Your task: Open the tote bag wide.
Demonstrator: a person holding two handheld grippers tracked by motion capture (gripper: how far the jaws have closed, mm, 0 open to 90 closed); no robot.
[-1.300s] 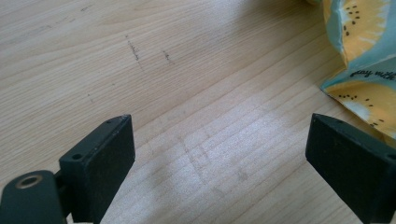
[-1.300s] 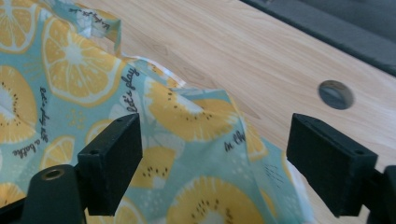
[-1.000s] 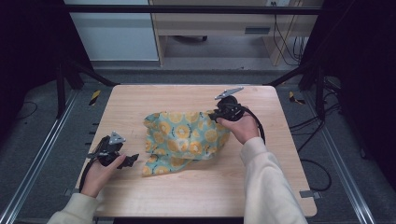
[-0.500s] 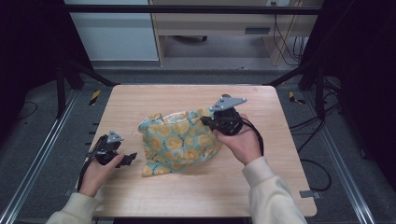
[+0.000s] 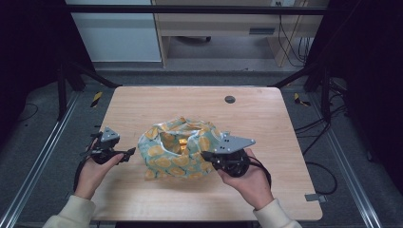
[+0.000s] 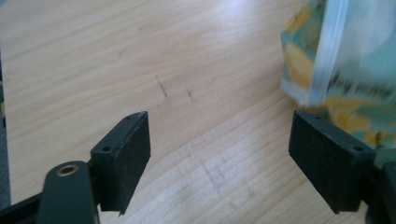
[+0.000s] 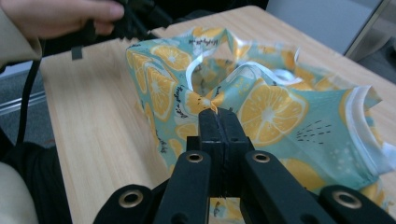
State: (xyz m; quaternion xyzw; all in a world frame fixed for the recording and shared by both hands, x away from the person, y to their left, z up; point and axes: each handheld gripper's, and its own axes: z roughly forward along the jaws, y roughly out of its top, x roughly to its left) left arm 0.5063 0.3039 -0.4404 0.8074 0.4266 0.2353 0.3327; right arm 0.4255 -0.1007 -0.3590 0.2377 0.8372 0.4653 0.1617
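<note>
A teal cloth (image 5: 178,152) printed with orange slices lies bunched in the middle of the wooden table (image 5: 190,102). My right gripper (image 5: 205,156) is at the cloth's near right side, shut on a pinched fold of it. The right gripper view shows the jaws (image 7: 218,114) pressed together on that fold of the cloth (image 7: 271,112). My left gripper (image 5: 130,153) hovers just left of the cloth. Its jaws (image 6: 219,149) stand open and have just been closing a little, with bare table between them. The cloth's white-hemmed edge (image 6: 345,70) lies beside one jaw.
A round cable hole (image 5: 230,99) sits in the far part of the table. Bare wood lies on both sides of the cloth. The person's other hand (image 7: 60,14) and a black cable appear at the top left of the right gripper view.
My right gripper has pulled its corner of the cloth from the far right toward the near edge, bunching the cloth up. My left gripper has lifted slightly and stays left of the cloth.
</note>
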